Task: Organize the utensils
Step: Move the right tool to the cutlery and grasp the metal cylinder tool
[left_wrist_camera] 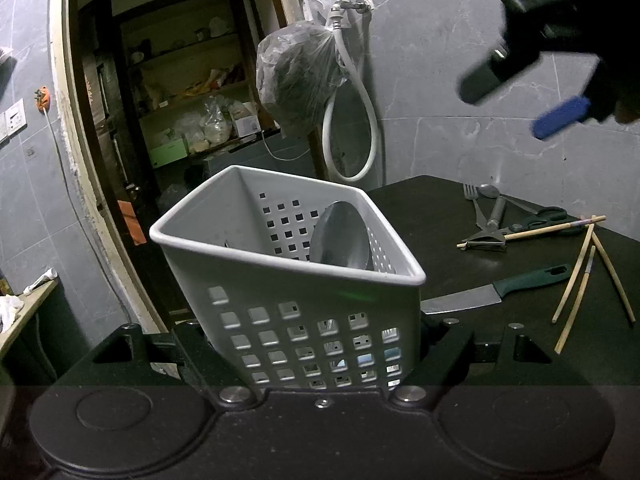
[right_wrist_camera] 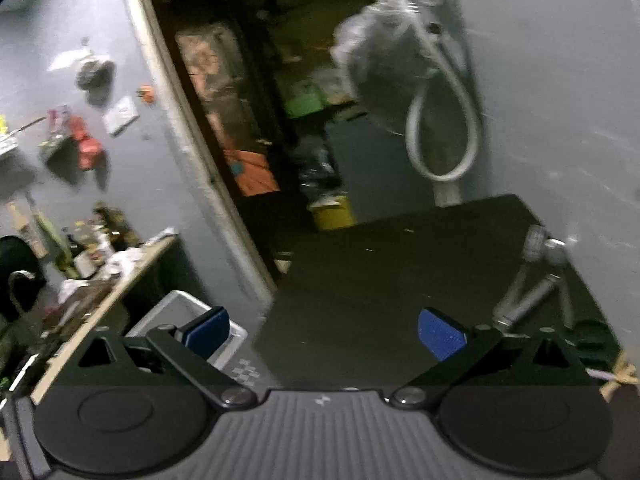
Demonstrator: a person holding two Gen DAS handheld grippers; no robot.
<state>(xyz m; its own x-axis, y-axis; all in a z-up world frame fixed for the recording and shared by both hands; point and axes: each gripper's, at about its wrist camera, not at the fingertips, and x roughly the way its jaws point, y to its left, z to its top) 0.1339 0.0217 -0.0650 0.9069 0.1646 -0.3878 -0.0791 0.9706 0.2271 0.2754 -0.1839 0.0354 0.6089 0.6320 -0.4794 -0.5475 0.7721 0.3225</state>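
My left gripper [left_wrist_camera: 320, 344] is shut on a white perforated utensil basket [left_wrist_camera: 280, 264], held tilted above the dark table [left_wrist_camera: 440, 216]. A large metal spoon [left_wrist_camera: 340, 240] stands inside the basket. On the table to the right lie a fork [left_wrist_camera: 472, 200], a small spoon [left_wrist_camera: 490, 191], a peeler [left_wrist_camera: 490, 232], scissors [left_wrist_camera: 548, 216], a green-handled knife [left_wrist_camera: 496, 288] and several wooden chopsticks [left_wrist_camera: 580, 276]. My right gripper [right_wrist_camera: 324, 330] is open and empty, blue pads apart, high above the table; it shows blurred in the left wrist view [left_wrist_camera: 532, 96] at the upper right.
A grey tiled wall backs the table, with a tap [left_wrist_camera: 348, 0], a white hose [left_wrist_camera: 356, 132] and a hanging plastic bag [left_wrist_camera: 300, 76]. A doorway to a pantry with shelves is at the left. A cluttered side counter [right_wrist_camera: 100, 280] stands at the far left.
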